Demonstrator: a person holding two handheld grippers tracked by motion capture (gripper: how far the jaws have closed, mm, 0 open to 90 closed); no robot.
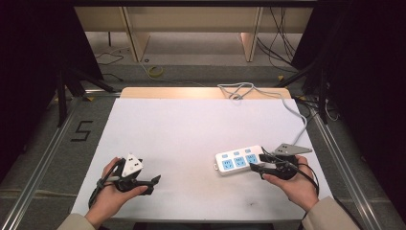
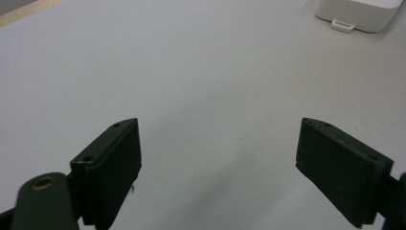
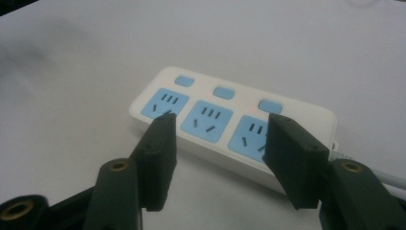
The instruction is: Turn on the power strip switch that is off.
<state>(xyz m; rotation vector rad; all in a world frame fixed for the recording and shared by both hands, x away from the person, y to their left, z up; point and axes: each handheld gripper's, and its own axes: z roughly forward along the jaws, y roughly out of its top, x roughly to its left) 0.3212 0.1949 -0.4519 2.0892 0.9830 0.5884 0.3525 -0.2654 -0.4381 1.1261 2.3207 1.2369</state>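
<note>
A white power strip [image 1: 238,160] with three blue sockets and three blue switches lies flat on the table, right of centre. In the right gripper view the power strip [image 3: 210,117] lies just beyond the jaws. My right gripper [image 1: 257,163] is at the strip's right end and is open, jaws wide apart with nothing pressed between them; its fingertips [image 3: 165,124] frame the middle socket. My left gripper [image 1: 154,181] rests at the front left, open and empty. In the left gripper view, the jaws of the left gripper [image 2: 218,129] stand wide over bare table, with the strip's end [image 2: 359,12] far off.
The strip's white cable [image 1: 297,120] runs from its right end to the table's back edge and coils there [image 1: 237,91]. The white table sheet [image 1: 191,129] spreads between the hands. A black "5" [image 1: 82,130] marks the floor at left. Metal rails flank the table.
</note>
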